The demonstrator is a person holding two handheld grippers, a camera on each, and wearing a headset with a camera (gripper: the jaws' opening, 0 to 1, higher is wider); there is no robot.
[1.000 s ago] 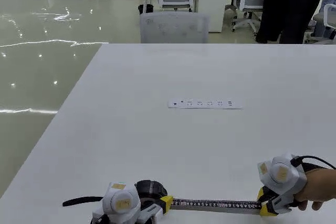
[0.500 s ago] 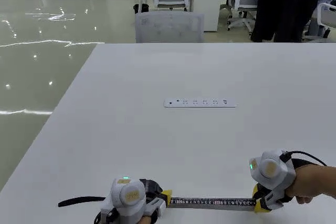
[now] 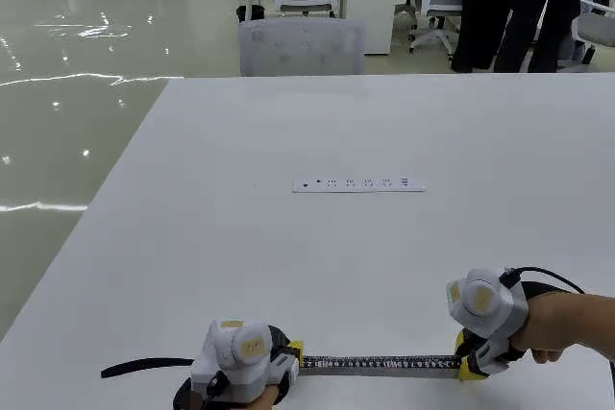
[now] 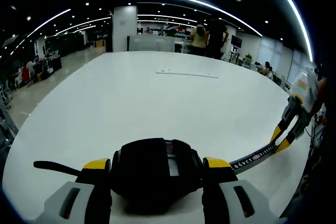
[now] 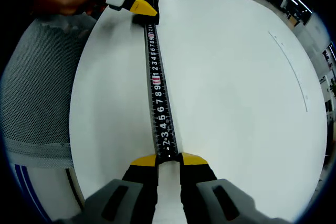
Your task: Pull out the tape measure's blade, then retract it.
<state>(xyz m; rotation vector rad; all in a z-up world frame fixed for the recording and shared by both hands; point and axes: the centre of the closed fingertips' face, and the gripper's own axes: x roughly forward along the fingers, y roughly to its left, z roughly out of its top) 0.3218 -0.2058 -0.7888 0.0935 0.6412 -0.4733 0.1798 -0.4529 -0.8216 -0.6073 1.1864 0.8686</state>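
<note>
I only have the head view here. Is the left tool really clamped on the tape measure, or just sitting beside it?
Observer: Clamped. The left gripper view shows the black plastic tape measure case squeezed between the yellow-tipped jaws of the left tool.
Operator: And the right tool?
Observer: In the right gripper view the right tool pinches the dark numbered blade by its end, beside the lowest numerals.
Operator: Is the blade twisted?
Observer: No, it lies flat on the white table, numerals up, a red one partway along.

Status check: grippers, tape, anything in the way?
Left gripper shut on tape measure case. Right gripper shut on blade, drawn out flat along table. Power strip well clear.
</note>
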